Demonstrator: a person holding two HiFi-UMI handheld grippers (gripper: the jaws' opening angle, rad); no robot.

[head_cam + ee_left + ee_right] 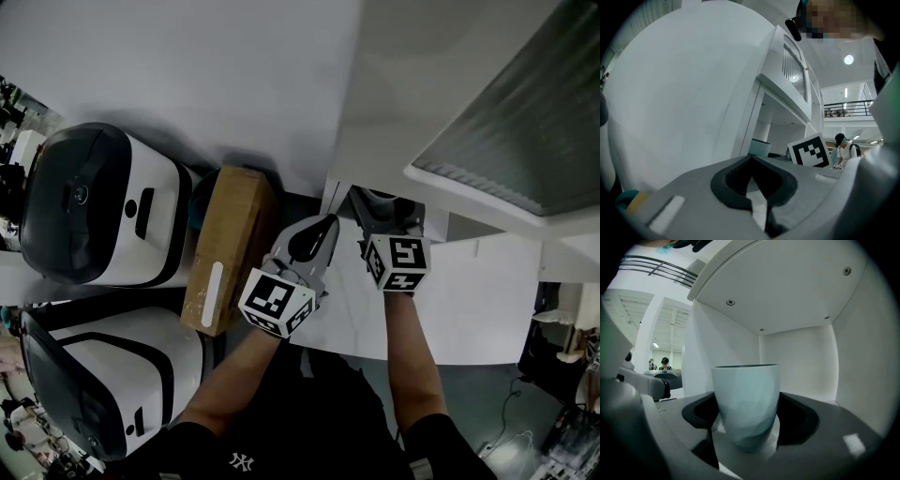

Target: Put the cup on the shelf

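The right gripper (748, 414) pinched the pale blue round cup (746, 385) inside the white shelf (801, 350) (left gripper (752, 159) fingers pressed together); best lowered flat, slowly.

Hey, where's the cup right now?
In the right gripper view, the cup sits upright between the jaws of the right gripper, inside the white shelf compartment, with the back wall behind it and the side wall at its right.

Base of the pale blue-green tapered cup (746, 399) disappearing behind the right gripper (749, 437), white-and-black rounded machine (103, 394) running off the lower left edge.
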